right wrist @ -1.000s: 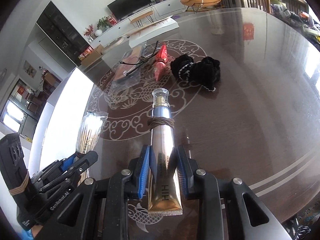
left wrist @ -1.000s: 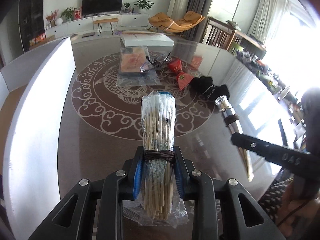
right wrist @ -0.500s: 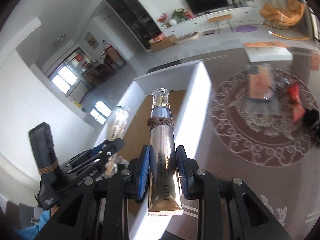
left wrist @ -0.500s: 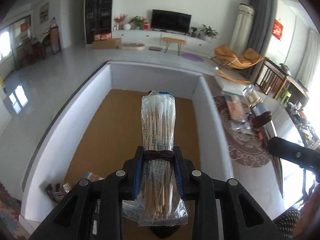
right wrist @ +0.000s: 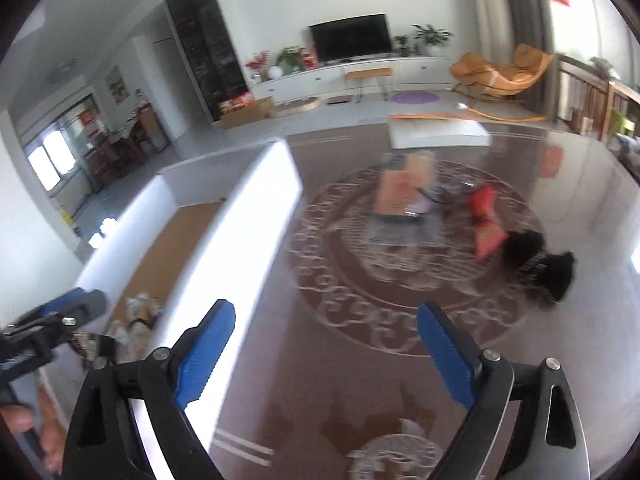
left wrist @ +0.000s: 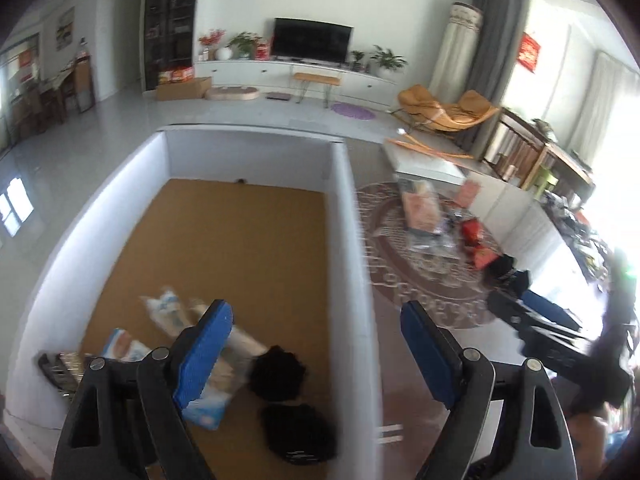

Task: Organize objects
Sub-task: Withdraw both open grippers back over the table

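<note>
My left gripper hangs over the white box, its jaws opening with nothing between them. The cotton swab pack lies blurred on the box's brown floor below, beside two black pouches and blue-white packets. My right gripper is over the dark table by the box wall, jaws opening and empty. A shiny silvery thing shows in the box near the left gripper; I cannot tell if it is the tube. The right gripper shows at the right in the left wrist view.
On the patterned table lie an orange packet in a clear bag, red packets and black pouches. A flat white box sits at the table's far side. A person's hand shows at the lower left.
Both grippers went from shut to open. The swab pack left the left jaws and now lies in the box. The tube is gone from the right jaws, whose view has swung toward the table.
</note>
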A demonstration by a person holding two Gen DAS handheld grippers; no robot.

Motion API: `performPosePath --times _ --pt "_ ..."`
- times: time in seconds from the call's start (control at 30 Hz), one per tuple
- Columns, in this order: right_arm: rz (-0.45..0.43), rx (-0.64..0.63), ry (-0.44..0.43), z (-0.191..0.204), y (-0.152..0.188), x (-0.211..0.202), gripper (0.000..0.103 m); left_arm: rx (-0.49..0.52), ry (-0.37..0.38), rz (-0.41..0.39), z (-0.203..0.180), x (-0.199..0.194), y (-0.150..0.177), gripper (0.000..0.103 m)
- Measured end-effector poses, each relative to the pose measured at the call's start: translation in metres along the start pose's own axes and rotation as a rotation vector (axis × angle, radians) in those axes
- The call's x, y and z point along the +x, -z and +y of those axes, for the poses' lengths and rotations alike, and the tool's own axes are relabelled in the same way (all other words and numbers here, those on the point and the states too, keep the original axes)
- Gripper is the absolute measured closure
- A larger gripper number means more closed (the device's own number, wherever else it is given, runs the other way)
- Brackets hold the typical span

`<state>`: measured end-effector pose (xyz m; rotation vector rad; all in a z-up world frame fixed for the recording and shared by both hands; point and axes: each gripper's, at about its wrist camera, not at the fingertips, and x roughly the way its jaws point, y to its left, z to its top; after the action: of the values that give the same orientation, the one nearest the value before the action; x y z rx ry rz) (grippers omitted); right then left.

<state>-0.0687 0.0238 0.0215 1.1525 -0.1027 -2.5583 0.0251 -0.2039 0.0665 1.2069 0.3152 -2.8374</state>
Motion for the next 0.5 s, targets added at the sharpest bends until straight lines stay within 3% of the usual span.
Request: performPosePath --times 0.03,0.1,0.2,0.33,0.5 --pt "0.012 0.029 0.054 -0.022 0.003 0.004 0.009 0.031 0.057 0.010 -0.022 0.002 0.001 0.016" --pt "0.031 0.098 0.155 -0.066 0.015 0.009 0.009 0.096 0.162 0.052 -0.067 0.014 0.008 0.004" --pt "0.070 0.184 0.263 -0.119 0.032 0.015 0.009 0.160 0.246 0.120 -0.121 0.041 0.027 0.002" --pt "0.117 0.253 0.319 -0.157 0.050 0.023 0.009 0.226 0.148 0.127 -0.158 0.093 0.045 0.002" --pt "0.092 0.301 0.358 -0.175 0.056 0.021 0.009 0.255 0.033 0.140 -0.166 0.150 0.047 0.002"
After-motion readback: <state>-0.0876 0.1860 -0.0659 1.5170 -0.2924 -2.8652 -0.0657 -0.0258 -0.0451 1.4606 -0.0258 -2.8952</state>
